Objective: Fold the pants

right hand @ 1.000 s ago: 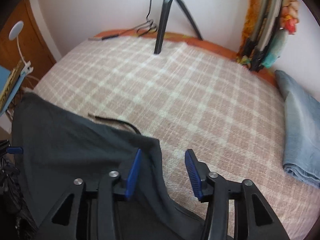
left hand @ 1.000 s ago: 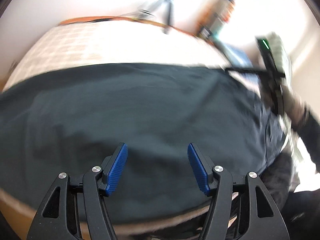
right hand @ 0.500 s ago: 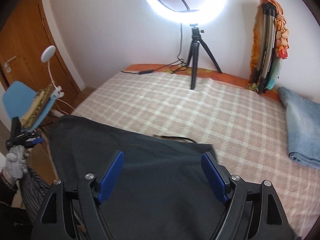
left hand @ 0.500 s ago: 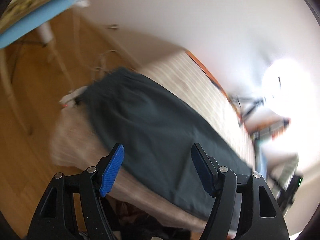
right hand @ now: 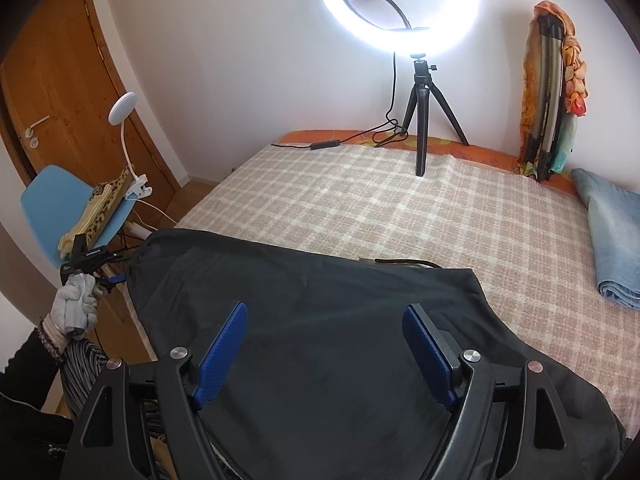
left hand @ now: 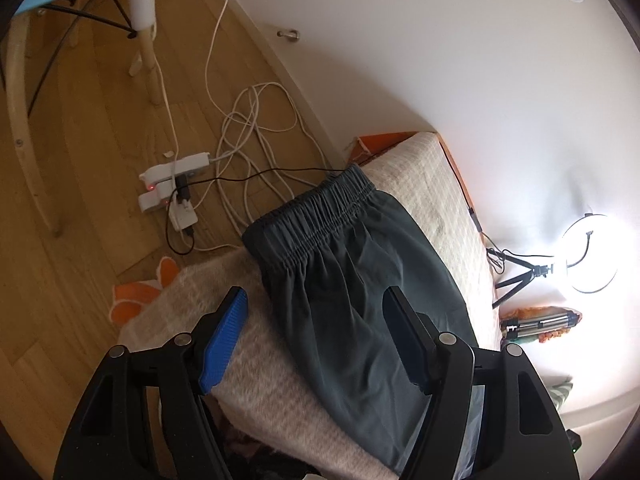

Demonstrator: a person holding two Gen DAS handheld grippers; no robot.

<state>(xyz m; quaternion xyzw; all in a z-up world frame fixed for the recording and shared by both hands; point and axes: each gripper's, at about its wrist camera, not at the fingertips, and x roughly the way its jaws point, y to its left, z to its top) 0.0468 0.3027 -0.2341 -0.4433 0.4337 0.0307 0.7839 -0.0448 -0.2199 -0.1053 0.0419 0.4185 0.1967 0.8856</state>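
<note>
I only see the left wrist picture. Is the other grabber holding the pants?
Observer: No. In the right wrist view the right gripper is open, hanging over the dark pants with nothing between its fingers.
Child: What else is on the bed?
Observer: A folded blue cloth lies near the bed's right edge, apart from the pants.
Child: Where is that bright light standing?
Observer: The ring light stands on a black tripod whose feet rest at the far end of the checked blanket.
Child: Is my grabber in that picture?
Observer: Yes, the left gripper shows at the left, held in a gloved hand beside the pants' edge.
</note>
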